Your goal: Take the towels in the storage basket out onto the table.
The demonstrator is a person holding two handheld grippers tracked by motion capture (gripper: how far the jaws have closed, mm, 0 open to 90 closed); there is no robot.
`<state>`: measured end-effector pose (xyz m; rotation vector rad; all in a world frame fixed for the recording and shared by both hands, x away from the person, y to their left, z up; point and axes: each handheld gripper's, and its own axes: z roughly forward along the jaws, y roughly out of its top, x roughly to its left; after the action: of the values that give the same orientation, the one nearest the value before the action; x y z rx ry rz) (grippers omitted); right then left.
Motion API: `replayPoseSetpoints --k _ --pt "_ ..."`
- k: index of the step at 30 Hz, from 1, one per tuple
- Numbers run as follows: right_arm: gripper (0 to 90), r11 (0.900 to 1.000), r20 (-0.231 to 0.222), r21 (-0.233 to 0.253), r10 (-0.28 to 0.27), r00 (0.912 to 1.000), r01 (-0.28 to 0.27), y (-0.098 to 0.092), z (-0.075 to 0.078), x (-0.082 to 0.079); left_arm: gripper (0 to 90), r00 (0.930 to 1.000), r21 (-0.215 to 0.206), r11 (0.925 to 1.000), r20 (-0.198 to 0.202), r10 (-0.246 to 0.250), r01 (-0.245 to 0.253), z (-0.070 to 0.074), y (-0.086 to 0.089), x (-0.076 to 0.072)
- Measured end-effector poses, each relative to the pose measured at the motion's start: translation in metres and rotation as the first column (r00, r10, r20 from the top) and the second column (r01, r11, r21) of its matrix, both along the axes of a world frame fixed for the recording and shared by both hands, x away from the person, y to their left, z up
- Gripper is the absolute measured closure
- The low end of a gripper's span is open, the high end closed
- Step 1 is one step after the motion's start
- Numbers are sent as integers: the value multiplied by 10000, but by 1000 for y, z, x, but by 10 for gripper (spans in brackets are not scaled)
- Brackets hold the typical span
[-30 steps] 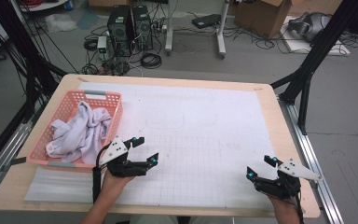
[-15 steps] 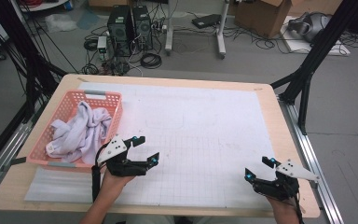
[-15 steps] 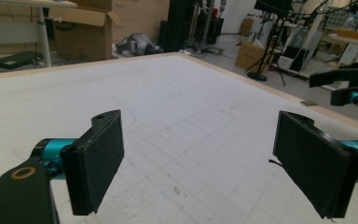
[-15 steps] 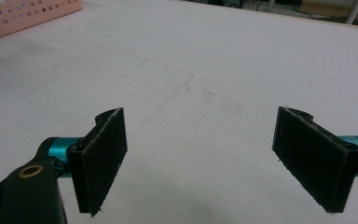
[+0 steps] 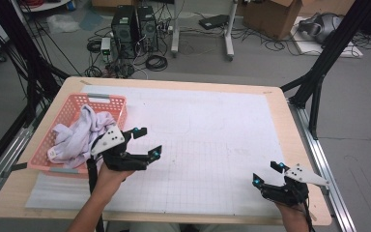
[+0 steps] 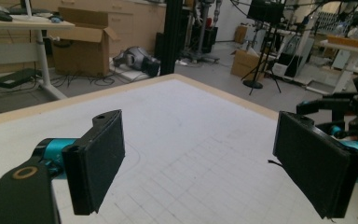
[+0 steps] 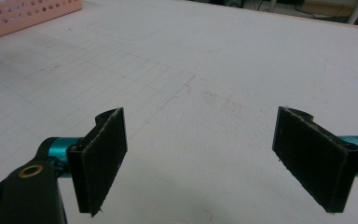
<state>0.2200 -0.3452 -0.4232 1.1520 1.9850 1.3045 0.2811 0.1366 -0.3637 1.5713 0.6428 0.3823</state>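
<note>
The left gripper (image 5: 145,141) hangs just beside the pink basket (image 5: 72,108) at the table's left edge, its jaws spread wide with nothing between them, and the crumpled white cloth (image 5: 79,133) lies heaped inside that basket, close to the gripper but apart from it. Over at the near right corner of the white gridded mat (image 5: 212,130) the right gripper (image 5: 268,174) sits low above the surface, its jaws just as wide and empty, well apart from the basket
</note>
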Motion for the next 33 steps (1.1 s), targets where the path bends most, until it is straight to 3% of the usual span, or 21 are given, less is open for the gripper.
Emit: replayPoseSetpoints --k 6,9,15,18,24,28,33 --pt "164 10000 -15 -9 -6 10000 6 0 0 0 170 9998 -108 9997 38 212 -211 18 19 14" --pt "164 10000 -69 56 -39 10000 40 0 0 -1 170 9991 63 9991 42 412 -412 23 30 18" --pt "164 10000 -19 17 -55 10000 55 -1 0 -2 166 9957 487 9950 -257 889 -876 20 54 25" --pt "164 10000 -37 19 -42 10000 42 -1 0 -2 166 9923 489 9920 -377 1180 -1162 20 68 28" --pt "164 10000 -102 30 46 9999 -45 1 0 -1 166 9775 704 9776 -577 2027 -1985 23 95 35" --pt "164 10000 -129 -8 79 9999 -80 2 -1 1 166 9647 1099 9633 -715 2533 -2448 23 112 43" --pt "164 9998 -189 -110 150 9997 -152 4 -2 1 166 9373 1570 9358 -1021 3332 -3156 16 133 52"
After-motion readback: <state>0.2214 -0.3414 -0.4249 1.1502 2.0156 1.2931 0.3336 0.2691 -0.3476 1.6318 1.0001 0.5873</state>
